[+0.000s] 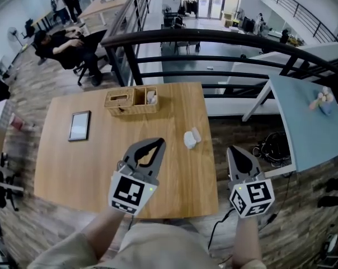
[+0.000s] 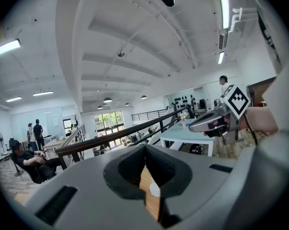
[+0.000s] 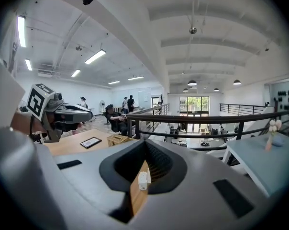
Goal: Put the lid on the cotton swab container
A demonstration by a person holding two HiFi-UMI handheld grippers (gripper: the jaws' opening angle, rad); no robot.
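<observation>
The small white cotton swab container (image 1: 189, 139) sits right of the basket (image 1: 130, 101); your left gripper (image 1: 156, 143) and right gripper (image 1: 233, 150) have jaws together, empty

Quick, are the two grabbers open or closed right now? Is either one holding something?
Left gripper: closed, fingers together, holding nothing.
Right gripper: closed, fingers together, holding nothing.
</observation>
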